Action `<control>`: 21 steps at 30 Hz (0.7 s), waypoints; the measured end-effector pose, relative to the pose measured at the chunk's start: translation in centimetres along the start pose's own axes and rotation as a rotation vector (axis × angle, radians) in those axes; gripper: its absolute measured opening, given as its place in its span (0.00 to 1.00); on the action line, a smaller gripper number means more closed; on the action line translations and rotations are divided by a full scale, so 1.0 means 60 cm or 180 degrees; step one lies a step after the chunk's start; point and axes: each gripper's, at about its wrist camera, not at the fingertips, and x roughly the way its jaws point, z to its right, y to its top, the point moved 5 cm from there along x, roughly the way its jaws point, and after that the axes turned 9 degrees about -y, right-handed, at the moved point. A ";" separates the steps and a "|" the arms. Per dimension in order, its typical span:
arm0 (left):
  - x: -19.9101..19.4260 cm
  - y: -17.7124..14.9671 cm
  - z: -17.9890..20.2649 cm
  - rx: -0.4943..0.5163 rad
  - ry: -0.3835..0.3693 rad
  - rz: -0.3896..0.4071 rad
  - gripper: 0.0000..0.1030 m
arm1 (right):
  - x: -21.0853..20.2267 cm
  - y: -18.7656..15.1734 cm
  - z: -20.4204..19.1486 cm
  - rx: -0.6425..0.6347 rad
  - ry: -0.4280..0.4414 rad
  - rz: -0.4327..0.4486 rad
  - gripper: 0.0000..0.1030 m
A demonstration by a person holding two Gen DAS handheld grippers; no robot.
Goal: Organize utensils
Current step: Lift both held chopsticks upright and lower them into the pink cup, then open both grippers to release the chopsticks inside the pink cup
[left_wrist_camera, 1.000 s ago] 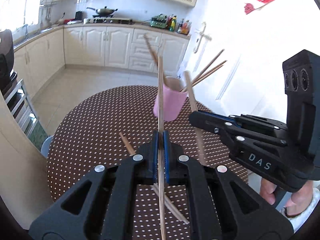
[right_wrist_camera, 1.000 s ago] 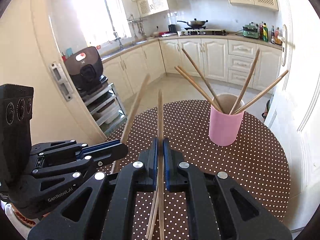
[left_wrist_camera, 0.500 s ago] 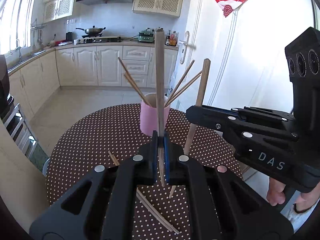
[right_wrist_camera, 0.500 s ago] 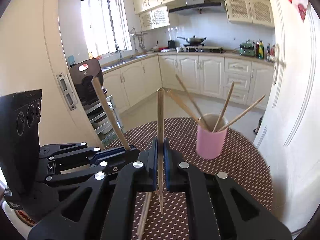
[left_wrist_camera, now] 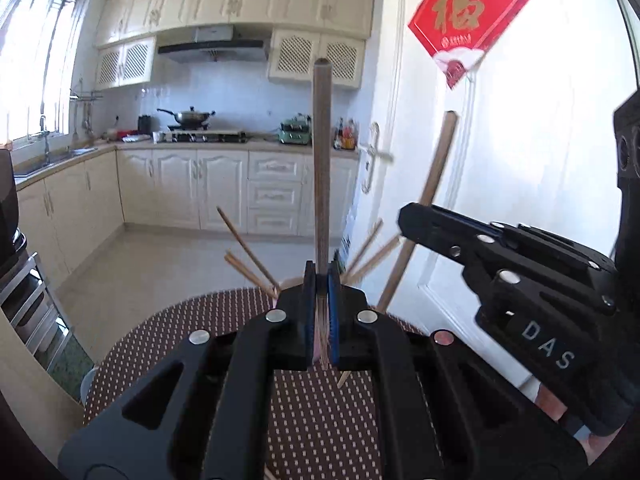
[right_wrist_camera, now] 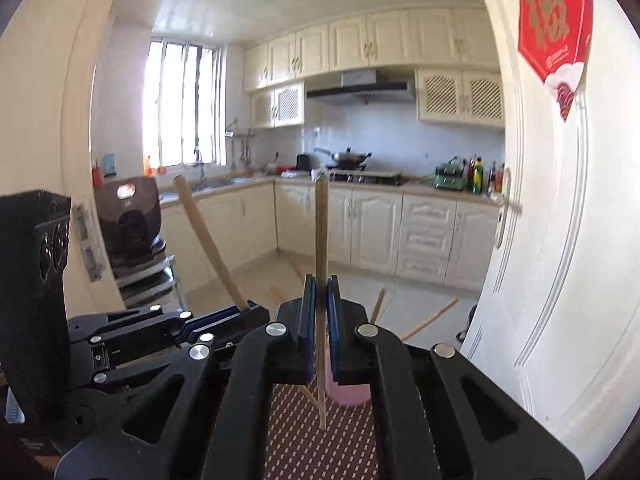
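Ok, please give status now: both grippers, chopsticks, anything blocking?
Left gripper shut on chopstick, upright. Right gripper shut on second chopstick. Pink cup below, holds several sticks. Nothing blocking.

Matt wooden chopstick — glossy door

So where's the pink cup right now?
The pink cup stands on the dotted table, low in the right wrist view, just behind the right gripper and its chopstick.

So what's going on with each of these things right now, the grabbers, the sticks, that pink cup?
left gripper: shut on a chopstick, held upright.
right gripper: shut on another chopstick, upright.
pink cup: standing on the dotted table, chopsticks fanning out of it.
door: open.
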 end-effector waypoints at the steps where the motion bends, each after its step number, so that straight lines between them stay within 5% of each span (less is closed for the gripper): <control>1: 0.003 0.006 -0.002 -0.0014 0.0011 0.0061 0.05 | 0.004 0.005 0.007 0.0024 -0.0030 0.0051 0.04; 10: 0.043 0.047 -0.047 -0.0175 0.0204 0.0410 0.05 | 0.036 0.028 0.062 0.0231 -0.0371 0.0444 0.04; 21: 0.119 0.002 -0.058 -0.0044 0.0210 0.0201 0.05 | 0.068 0.022 0.083 0.0445 -0.0337 0.0657 0.04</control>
